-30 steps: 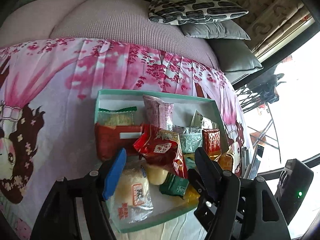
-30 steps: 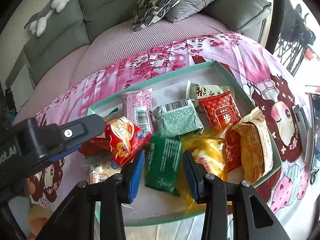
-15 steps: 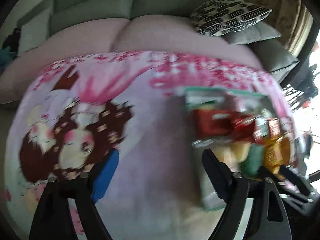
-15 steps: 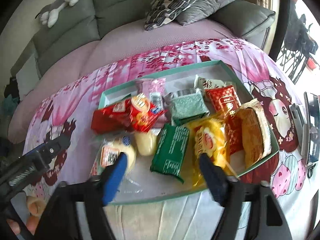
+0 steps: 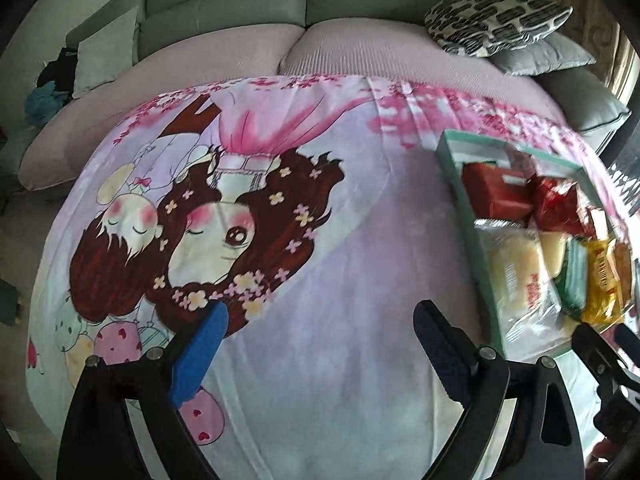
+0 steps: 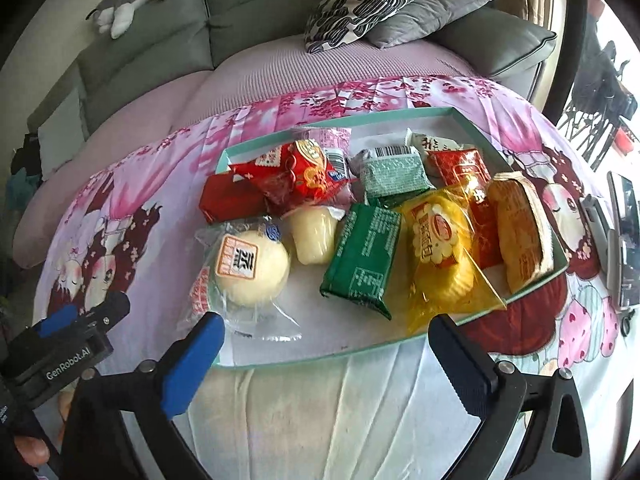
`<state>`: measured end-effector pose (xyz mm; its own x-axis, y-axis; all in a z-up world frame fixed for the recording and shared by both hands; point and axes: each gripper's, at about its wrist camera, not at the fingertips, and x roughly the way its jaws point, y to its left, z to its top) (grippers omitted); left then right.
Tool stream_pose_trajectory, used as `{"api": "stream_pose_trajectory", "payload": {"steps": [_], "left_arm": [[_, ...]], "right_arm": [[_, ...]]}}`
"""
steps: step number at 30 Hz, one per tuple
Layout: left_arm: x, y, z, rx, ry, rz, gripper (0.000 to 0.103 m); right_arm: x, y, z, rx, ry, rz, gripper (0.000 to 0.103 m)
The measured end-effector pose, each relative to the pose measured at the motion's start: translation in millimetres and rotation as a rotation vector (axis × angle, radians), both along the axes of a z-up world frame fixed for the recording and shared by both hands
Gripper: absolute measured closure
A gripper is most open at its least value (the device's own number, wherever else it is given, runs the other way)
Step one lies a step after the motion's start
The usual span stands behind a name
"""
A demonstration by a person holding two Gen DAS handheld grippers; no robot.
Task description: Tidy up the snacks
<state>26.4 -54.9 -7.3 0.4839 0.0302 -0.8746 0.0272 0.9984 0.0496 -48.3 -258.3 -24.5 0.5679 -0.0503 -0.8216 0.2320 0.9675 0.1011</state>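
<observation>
My left gripper (image 5: 316, 330) is spread wide with nothing between its fingers, hanging over the bare part of the pink cartoon blanket (image 5: 328, 240), well to the left of the tray (image 5: 460, 184). My right gripper (image 6: 326, 346) is just as wide open and also holds nothing; it sits at the tray's (image 6: 304, 360) near edge, its blue left finger (image 6: 188, 364) close by the near left corner.

The snacks all lie in the tray. Nearest that left corner is a round pale bun in clear wrap (image 6: 250, 266), with a small pale yellow cake (image 6: 314, 234) just beyond it. A green packet (image 6: 362, 256) lies in the middle of the tray, and a yellow bag (image 6: 440, 252) is beside it on the right. At the tray's right edge stands a flat orange cake on its side (image 6: 518, 230). Toward the far side are a red box (image 6: 230, 198), a red crinkled bag (image 6: 300, 176) and a pale green packet (image 6: 394, 172). A phone (image 6: 624, 240) lies on the blanket, right of the tray.
</observation>
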Motion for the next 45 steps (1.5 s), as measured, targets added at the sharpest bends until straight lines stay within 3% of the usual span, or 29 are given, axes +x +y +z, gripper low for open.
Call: {"api": "stream_pose_trajectory", "payload": {"steps": [13, 22, 45], "left_arm": [[-4, -13, -5, 0.037, 0.06, -0.059, 0.009], [-8, -12, -5, 0.019, 0.086, -0.072, 0.009], [-9, -12, -6, 0.028, 0.096, -0.075, 0.009]], "right_arm": [[-8, -2, -3, -0.016, -0.03, -0.02, 0.0], [-9, -3, -5, -0.021, -0.038, -0.024, 0.0], [-15, -7, -8, -0.01, -0.053, -0.028, 0.0]]}}
